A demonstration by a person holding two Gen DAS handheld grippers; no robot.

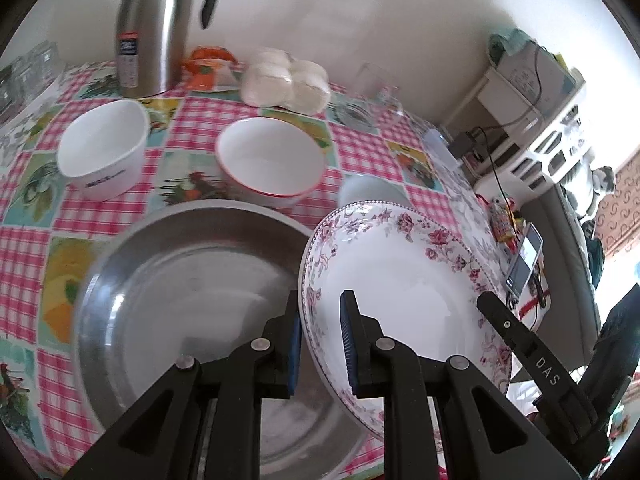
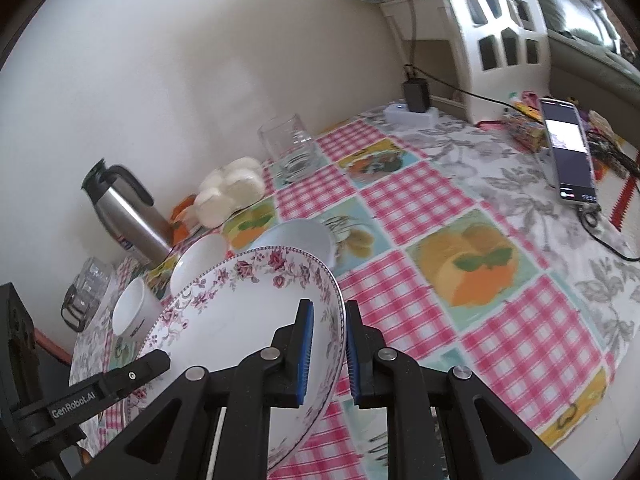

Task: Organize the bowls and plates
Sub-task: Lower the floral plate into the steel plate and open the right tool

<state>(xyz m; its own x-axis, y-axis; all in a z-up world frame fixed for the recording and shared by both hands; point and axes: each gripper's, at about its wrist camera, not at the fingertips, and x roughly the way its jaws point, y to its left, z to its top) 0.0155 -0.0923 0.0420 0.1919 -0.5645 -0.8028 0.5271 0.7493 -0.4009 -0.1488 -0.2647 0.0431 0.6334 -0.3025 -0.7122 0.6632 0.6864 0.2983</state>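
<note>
1. Floral plate [image 1: 404,280] held off the table [image 1: 24,248] by both grippers, tilted, one rim edge in each.
2. Left gripper [image 1: 320,344]: blue pads [image 1: 347,344] clamped on the plate's left rim; one finger sits under the rim, the other on the white inner face.
3. Right gripper [image 2: 326,350]: fingers closed on the opposite rim, one pad [image 2: 306,354] on the inner face, the other behind the outer wall.
4. Seen from the left wrist, the plate hangs partly over the right edge of a steel basin [image 1: 180,304].
5. Behind the basin: a red-rimmed bowl [image 1: 270,160] and a white bowl [image 1: 102,148], well apart from the fingers.
6. A pale bowl [image 1: 372,192] sits just beyond the plate's far rim.
7. Steel thermos [image 1: 154,28] and a clear glass [image 2: 290,148] stand near the wall.
</note>
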